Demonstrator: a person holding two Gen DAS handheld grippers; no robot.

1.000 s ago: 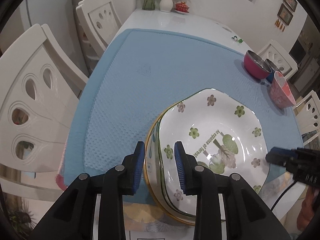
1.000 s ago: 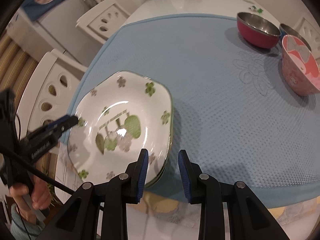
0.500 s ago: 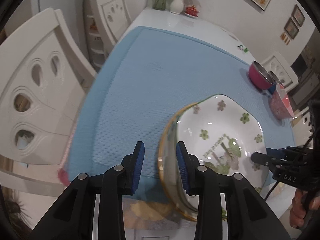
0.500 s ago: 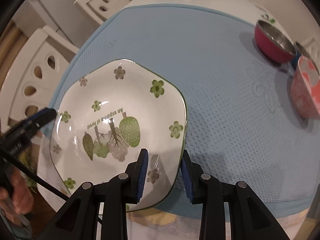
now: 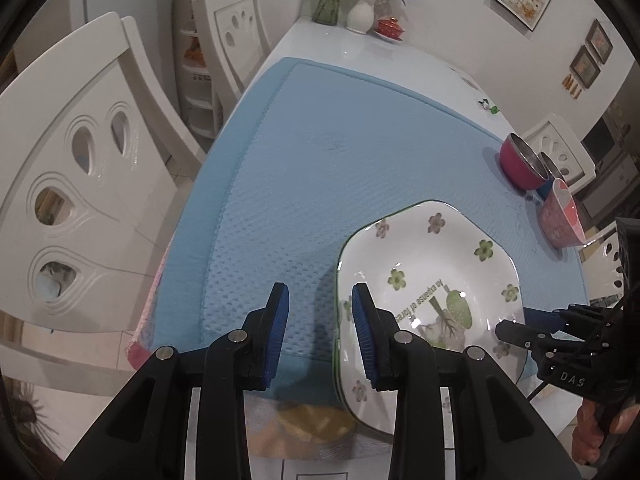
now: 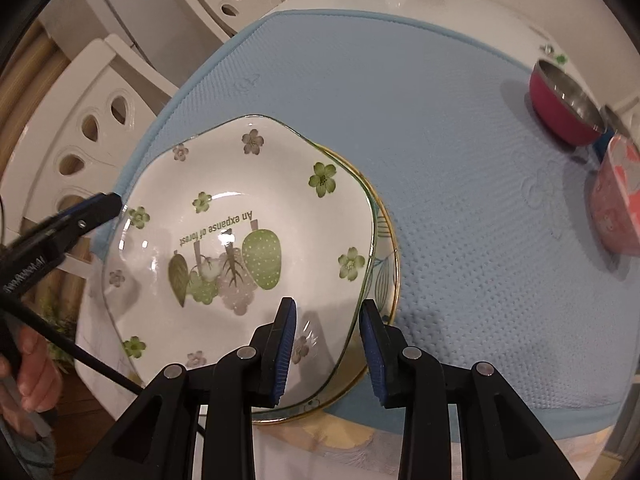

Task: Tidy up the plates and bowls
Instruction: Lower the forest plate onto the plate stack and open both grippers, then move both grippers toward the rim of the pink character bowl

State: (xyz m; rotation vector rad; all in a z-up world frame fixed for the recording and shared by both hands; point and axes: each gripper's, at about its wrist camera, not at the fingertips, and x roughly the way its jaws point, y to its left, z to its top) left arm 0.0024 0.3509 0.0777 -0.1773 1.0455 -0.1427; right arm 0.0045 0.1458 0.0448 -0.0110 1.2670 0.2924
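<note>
A white square plate with green flowers [image 5: 424,280] [image 6: 240,232] rests on a gold-rimmed plate [image 6: 390,256] at the near edge of the blue mat [image 5: 360,152]. My left gripper [image 5: 320,336] is open with its jaws astride the plate's left rim. My right gripper [image 6: 328,348] is open with its jaws astride the plate's right rim. Each gripper's tip shows in the other view, the right gripper [image 5: 520,330] in the left wrist view and the left gripper [image 6: 96,210] in the right wrist view. A magenta steel bowl [image 5: 520,160] [image 6: 564,108] and a pink bowl [image 5: 560,216] [image 6: 616,208] stand at the right.
White chairs [image 5: 80,176] [image 6: 80,148] stand along the table's left side, another chair [image 5: 560,148] at the right. A vase of flowers [image 5: 360,12] and a small red pot [image 5: 390,26] stand at the table's far end. A blue bowl [image 5: 546,190] sits between the two bowls.
Both grippers shifted around the stacked plates. The right gripper now straddles the flowered plate's right rim, and the gold-rimmed plate shows under it. The left gripper's jaws opened wider at the left rim.
</note>
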